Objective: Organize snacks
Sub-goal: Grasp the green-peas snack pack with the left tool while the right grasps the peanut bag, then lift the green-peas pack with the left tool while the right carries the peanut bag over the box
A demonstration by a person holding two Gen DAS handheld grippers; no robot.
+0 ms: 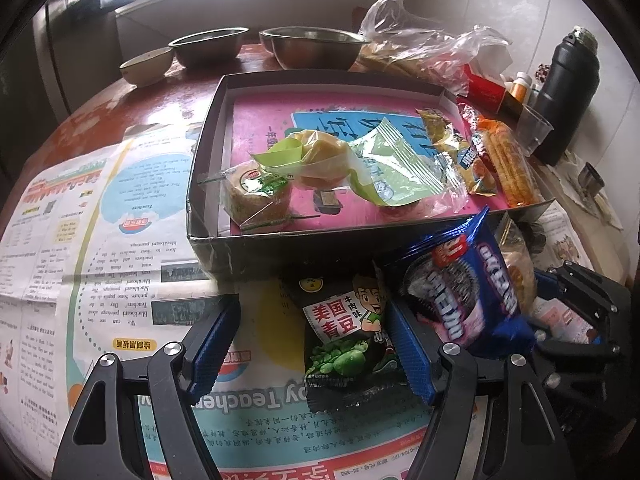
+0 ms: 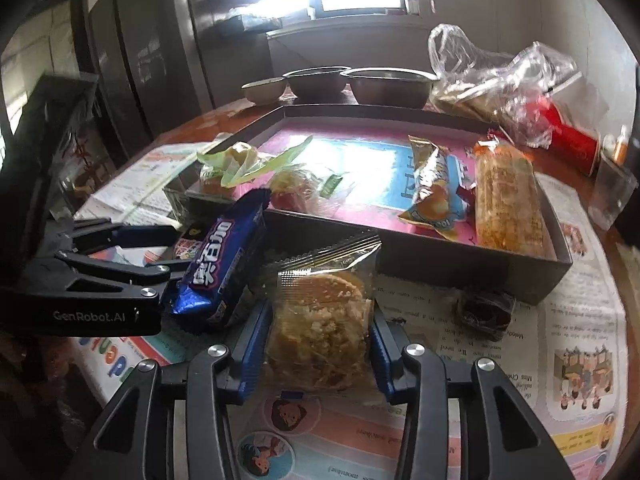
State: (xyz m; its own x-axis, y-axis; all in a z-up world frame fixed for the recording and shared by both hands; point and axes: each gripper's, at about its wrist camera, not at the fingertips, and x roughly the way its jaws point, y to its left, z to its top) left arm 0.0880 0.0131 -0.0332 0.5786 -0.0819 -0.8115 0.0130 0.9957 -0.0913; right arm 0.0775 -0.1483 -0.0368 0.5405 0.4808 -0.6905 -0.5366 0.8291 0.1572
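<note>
A clear-wrapped crumbly pastry (image 2: 320, 328) stands between the blue pads of my right gripper (image 2: 316, 344), which press on its sides, just in front of the dark shallow box (image 2: 400, 268). My left gripper (image 1: 312, 348) is open over the newspaper. A black green-pea packet (image 1: 344, 336) lies between its fingers, close to the right pad. A blue cookie packet (image 1: 468, 292) leans beside it, against the box. The box (image 1: 208, 152) holds a round cake (image 1: 256, 196), a green-clear packet (image 1: 384, 168), a yellow-blue packet (image 1: 464, 152) and an orange stick packet (image 1: 508, 160).
Newspaper (image 1: 100, 240) covers the round red table. Two metal bowls (image 1: 208, 46) (image 1: 316, 46) and a small bowl (image 1: 146, 66) stand behind the box. A plastic bag (image 1: 420, 40), red box (image 1: 486, 88), cup (image 1: 532, 128) and black flask (image 1: 568, 92) crowd the right. A small dark wrapped item (image 2: 486, 312) lies nearby.
</note>
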